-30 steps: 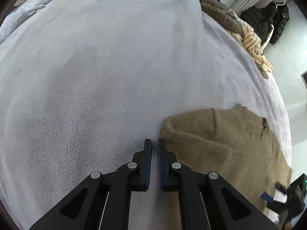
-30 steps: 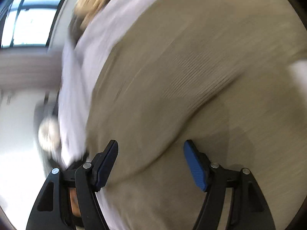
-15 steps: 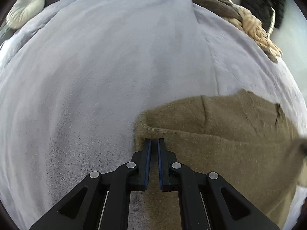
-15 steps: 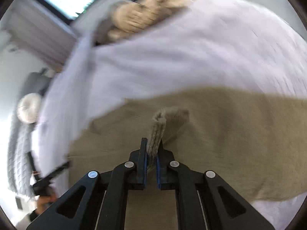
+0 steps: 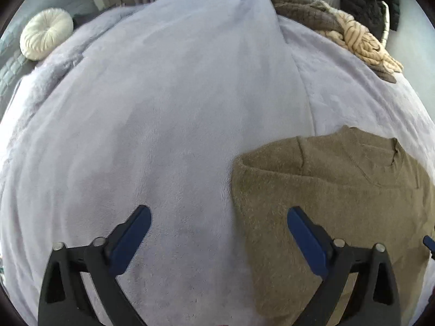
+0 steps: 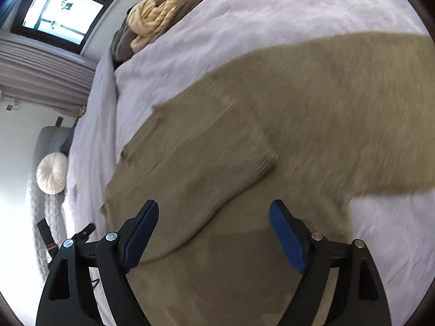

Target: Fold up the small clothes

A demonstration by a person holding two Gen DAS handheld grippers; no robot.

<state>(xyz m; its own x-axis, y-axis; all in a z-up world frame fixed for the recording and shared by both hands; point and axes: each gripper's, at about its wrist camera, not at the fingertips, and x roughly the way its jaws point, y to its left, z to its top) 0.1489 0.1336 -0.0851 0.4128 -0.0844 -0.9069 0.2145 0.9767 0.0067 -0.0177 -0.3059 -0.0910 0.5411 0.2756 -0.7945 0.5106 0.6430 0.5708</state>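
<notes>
Both hand-held grippers stand wide apart with nothing between their blue pads: the left gripper (image 5: 218, 224) hovers over the pale lilac plush blanket (image 5: 163, 108), straddling the left edge of the olive-brown knitted sweater (image 5: 339, 190), and the right gripper (image 6: 214, 218) hangs above the sweater's ribbed sleeve (image 6: 206, 163). Their jaws have just been opening, the left from fully shut, the right letting go of the cuff. The sweater lies flat on the blanket, its sleeve laid diagonally across the body, its near-left side turned in to a soft rounded fold. This looks like the release after a sleeve fold, so the task seems about midway. Next comes a fresh grasp, probably at the hem or shoulders, to double the body over; both pads must pinch all the layers together, or the tucked sleeve may slide out.
</notes>
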